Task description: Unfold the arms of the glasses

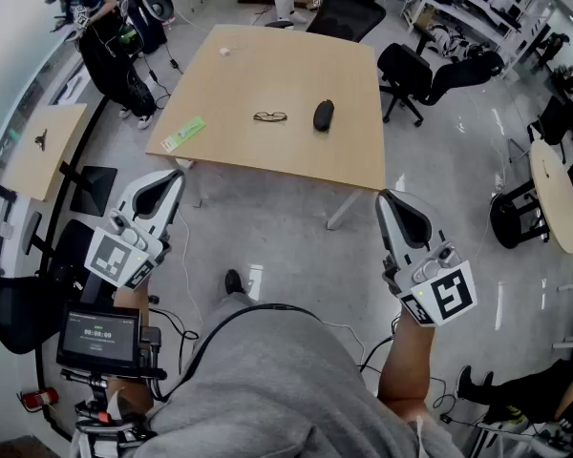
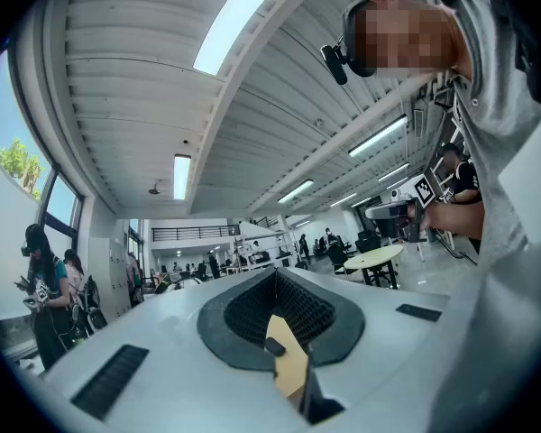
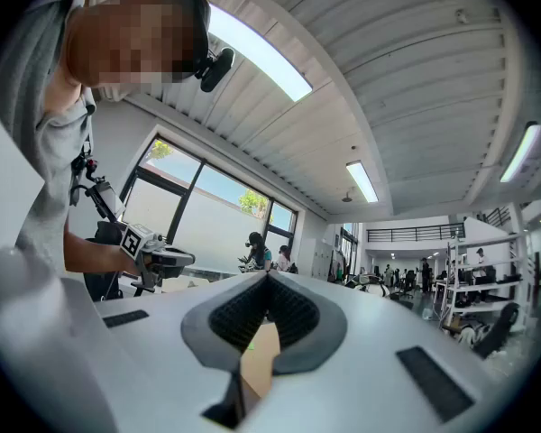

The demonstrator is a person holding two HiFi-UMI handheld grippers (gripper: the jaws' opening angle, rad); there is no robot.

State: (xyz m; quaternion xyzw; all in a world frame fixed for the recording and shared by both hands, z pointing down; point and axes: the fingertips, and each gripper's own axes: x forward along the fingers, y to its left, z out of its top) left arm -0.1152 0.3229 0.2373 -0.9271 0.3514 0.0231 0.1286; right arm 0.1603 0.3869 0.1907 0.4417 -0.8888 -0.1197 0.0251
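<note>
A pair of dark-rimmed glasses (image 1: 270,116) lies near the middle of the light wooden table (image 1: 267,74), arms folded as far as I can tell at this distance. A black oval case (image 1: 323,114) lies just right of them. My left gripper (image 1: 175,177) (image 2: 275,273) is shut and empty, held over the floor short of the table's near left corner. My right gripper (image 1: 386,198) (image 3: 266,278) is also shut and empty, near the table's front right corner. Both gripper views look level across the room; a sliver of tabletop shows through the shut jaws.
A green strip (image 1: 183,134) lies at the table's front left edge, a small white thing (image 1: 225,51) at its far left. Black office chairs (image 1: 430,74) stand right of the table, a round table (image 1: 554,194) further right, a small table (image 1: 43,146) left. People stand at the back left.
</note>
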